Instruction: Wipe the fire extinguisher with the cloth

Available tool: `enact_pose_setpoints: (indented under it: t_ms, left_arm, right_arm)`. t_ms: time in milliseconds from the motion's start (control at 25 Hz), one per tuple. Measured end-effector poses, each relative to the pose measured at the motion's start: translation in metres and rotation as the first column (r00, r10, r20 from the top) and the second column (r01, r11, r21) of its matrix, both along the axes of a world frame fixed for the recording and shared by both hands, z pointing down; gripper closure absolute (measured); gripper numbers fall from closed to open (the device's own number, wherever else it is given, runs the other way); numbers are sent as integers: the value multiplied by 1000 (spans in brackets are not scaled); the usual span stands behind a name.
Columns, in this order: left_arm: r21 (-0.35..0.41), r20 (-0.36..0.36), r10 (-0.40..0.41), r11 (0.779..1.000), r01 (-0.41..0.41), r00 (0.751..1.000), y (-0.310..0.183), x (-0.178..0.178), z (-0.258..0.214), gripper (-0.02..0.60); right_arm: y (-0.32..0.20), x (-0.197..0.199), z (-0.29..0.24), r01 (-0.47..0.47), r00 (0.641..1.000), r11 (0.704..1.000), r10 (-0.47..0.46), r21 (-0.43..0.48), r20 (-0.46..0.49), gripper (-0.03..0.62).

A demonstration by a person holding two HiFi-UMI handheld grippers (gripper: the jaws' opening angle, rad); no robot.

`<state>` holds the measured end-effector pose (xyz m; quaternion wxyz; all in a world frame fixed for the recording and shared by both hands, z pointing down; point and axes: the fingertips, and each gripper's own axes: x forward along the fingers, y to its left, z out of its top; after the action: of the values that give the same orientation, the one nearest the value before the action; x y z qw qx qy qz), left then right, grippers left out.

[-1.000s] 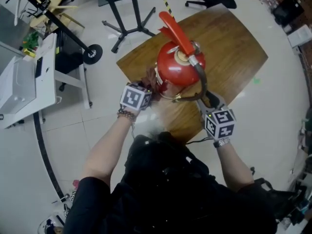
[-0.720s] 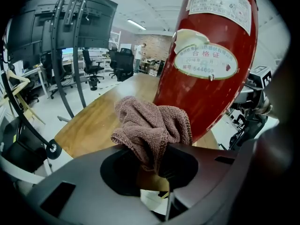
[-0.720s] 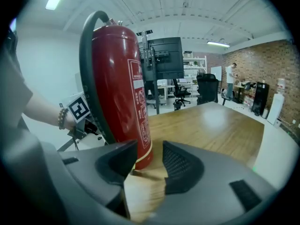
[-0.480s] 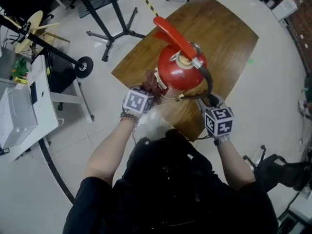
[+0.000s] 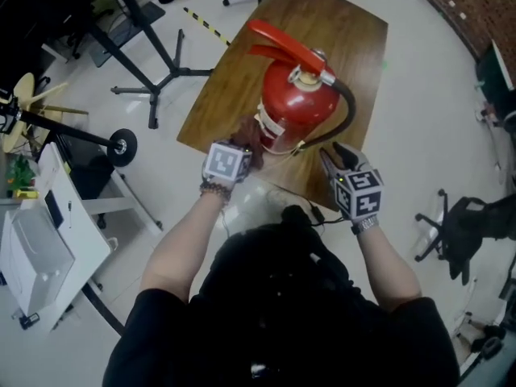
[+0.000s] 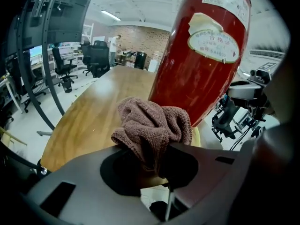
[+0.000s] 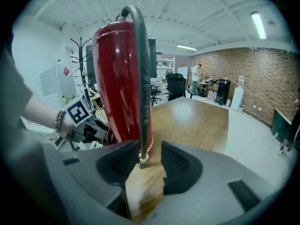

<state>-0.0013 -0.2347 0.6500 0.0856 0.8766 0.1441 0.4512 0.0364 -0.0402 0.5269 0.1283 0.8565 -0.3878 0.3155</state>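
Note:
A red fire extinguisher (image 5: 294, 107) stands on a wooden table (image 5: 339, 39), its black hose (image 5: 347, 115) curving down its right side. My left gripper (image 5: 242, 147) is shut on a bunched brown cloth (image 5: 246, 134) and holds it against the cylinder's lower left side. In the left gripper view the cloth (image 6: 152, 128) bulges out of the gripper (image 6: 152, 151), next to the red body (image 6: 197, 69). My right gripper (image 5: 332, 158) is at the lower right. Its jaws have just been closing, and in the right gripper view the gripper (image 7: 144, 161) is open around the hose (image 7: 142, 78) tip.
A black stand with spread legs (image 5: 161, 79) and a wheeled stand (image 5: 121, 145) are on the floor to the left. A white desk (image 5: 40, 248) is at the far left and an office chair (image 5: 463, 224) at the right. The table's near edge is close to my grippers.
The right gripper has moved left, closer to the extinguisher's base and around the hose end. The left gripper has stayed on the cylinder with the cloth, sinking slightly.

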Motion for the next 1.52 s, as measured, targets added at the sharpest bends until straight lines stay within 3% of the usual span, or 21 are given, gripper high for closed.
enact_pose_setpoints:
  t_ms: [200, 560, 720, 960, 1240, 1520]
  left_arm:
    - [-7, -61, 28, 1000, -29, 998, -18, -2, -26, 499]
    - [-88, -195, -69, 995, 53, 978, -41, 1, -90, 499]
    - [-112, -251, -124, 989, 99, 960, -48, 2, -125, 499]
    - [-86, -352, -140, 989, 116, 925, -45, 8, -189, 499]
    - [-39, -406, -160, 987, 158, 900, -34, 7, -229, 499]
    - [-65, -455, -156, 988, 142, 877, -40, 6, -258, 499]
  right_arm:
    - [-6, -19, -9, -44, 999, 999, 44, -3, -20, 440]
    - [-16, -38, -26, -8, 999, 1000, 9, 15, -41, 450]
    - [-16, -43, -33, 45, 998, 999, -44, 28, -51, 450]
    - [-31, -46, -52, 154, 986, 987, -150, 50, -75, 471]
    - [-62, -66, -74, 332, 943, 941, -329, 66, -56, 574]
    - [-98, -86, -90, 424, 906, 902, -424, 80, -15, 594]
